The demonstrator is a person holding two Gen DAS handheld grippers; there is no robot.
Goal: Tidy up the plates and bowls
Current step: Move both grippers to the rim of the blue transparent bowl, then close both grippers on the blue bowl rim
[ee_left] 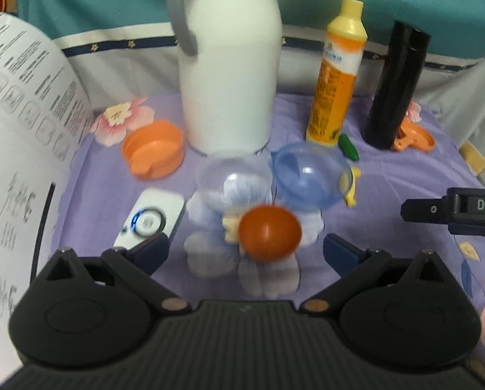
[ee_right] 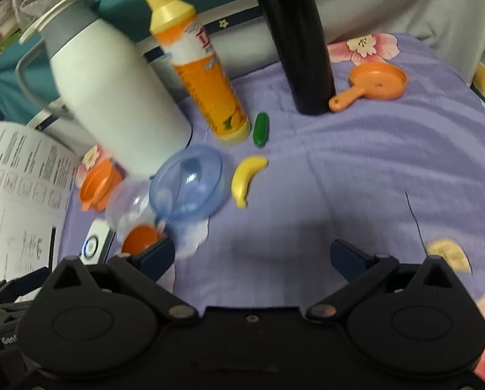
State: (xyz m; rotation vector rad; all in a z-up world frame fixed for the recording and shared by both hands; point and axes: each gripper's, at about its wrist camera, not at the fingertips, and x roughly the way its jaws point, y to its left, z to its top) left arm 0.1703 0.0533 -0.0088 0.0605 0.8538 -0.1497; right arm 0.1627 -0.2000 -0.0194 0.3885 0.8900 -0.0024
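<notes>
A blue see-through bowl point(ee_left: 309, 175) point(ee_right: 189, 187) lies on the purple cloth beside a clear bowl point(ee_left: 232, 178) point(ee_right: 130, 208). A small red-orange bowl point(ee_left: 270, 229) point(ee_right: 138, 239) sits dome-up just in front of them. An orange bowl point(ee_left: 153, 152) point(ee_right: 98, 183) stands to the left, and an orange toy pan point(ee_right: 377, 83) point(ee_left: 414, 138) at the back right. My left gripper point(ee_left: 245, 253) is open, just short of the red-orange bowl. My right gripper point(ee_right: 252, 253) is open over bare cloth, right of the bowls; one of its fingers point(ee_left: 418, 209) shows in the left wrist view.
A white jug point(ee_left: 231, 65) point(ee_right: 112, 97), an orange bottle point(ee_left: 338, 74) point(ee_right: 203, 65) and a black flask point(ee_left: 395, 87) point(ee_right: 299, 39) stand at the back. A toy banana point(ee_right: 245, 177), a green toy point(ee_right: 260, 128), a white device point(ee_left: 151, 217) and a printed sheet point(ee_left: 21, 162) lie nearby.
</notes>
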